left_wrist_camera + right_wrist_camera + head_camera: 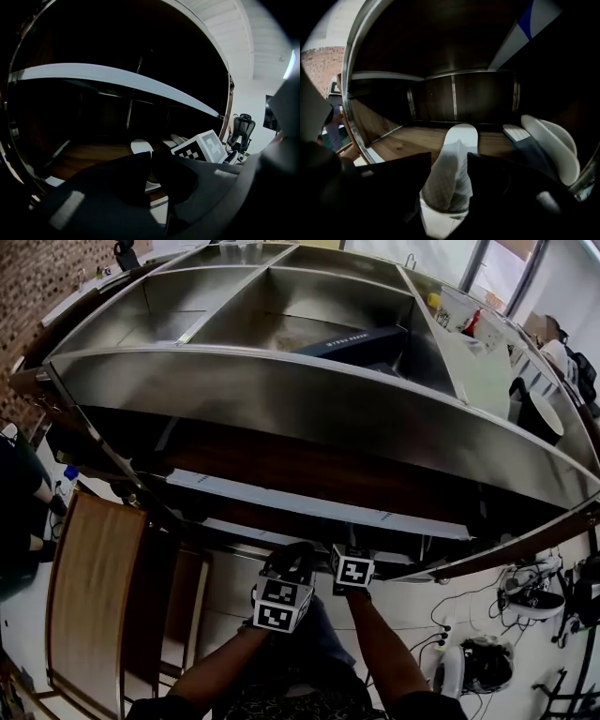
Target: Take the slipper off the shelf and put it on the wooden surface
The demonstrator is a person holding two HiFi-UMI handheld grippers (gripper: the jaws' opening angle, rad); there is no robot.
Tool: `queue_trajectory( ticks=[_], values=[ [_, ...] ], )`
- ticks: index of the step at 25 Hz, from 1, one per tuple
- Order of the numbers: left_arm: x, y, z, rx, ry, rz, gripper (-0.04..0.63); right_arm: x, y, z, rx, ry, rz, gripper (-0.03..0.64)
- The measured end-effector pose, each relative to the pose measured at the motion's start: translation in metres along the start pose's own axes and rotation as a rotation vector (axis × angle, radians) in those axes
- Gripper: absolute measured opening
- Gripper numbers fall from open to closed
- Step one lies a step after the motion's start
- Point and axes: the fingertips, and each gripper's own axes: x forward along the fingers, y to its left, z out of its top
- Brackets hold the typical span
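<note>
Slipper: white slipper (pixel 461 136), toe pointing into the bay, sole flat on the shelf board (pixel 401 140) of the lower compartment. Also shows as a pale oval in the left gripper view (pixel 140 146).
Grip: right gripper (pixel 449 161) is clamped on the slipper's woven upper band (pixel 445 183), which is pinched into a ridge between the jaws. The hold is on fabric, not on the sole.
Neighbours: second white slipper (pixel 551 140) with a dark-lined one (pixel 534 152) lies just beside, to the right, apart from the held one.
Other tool: left gripper (pixel 151 157) has jaws together and nothing in them. It hovers beside the right gripper's marker cube (pixel 201 146).
Overhead: steel shelf edge (pixel 281 395) hangs over both grippers.
Destination: probably the wooden panel (pixel 89 587) low on the left, well apart from the bay.
Step in hand: lift and draw out.
Doing it well: raise only enough to free the sole, then pull straight back, low under the steel edge. The band is soft, so expect the sole to droop and swing; move slowly and keep clear of the right-hand pair.
</note>
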Motion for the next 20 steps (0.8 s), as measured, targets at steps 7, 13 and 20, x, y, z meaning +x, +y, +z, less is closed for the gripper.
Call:
queue_trajectory(
  ticks=[7, 13, 20],
  values=[
    [0.016, 0.010, -0.006, -0.001, 0.002, 0.016, 0.006, 0.030, -0.014, -0.010, 0.009, 0.038, -0.022, 0.201],
    [0.016, 0.020, -0.013, -0.007, 0.011, 0.033, 0.006, 0.041, -0.016, -0.030, -0.027, 0.128, -0.039, 0.024],
    [0.012, 0.023, -0.016, -0.014, 0.025, 0.047, 0.006, 0.037, -0.015, -0.024, -0.039, 0.137, -0.038, 0.006]
  ],
)
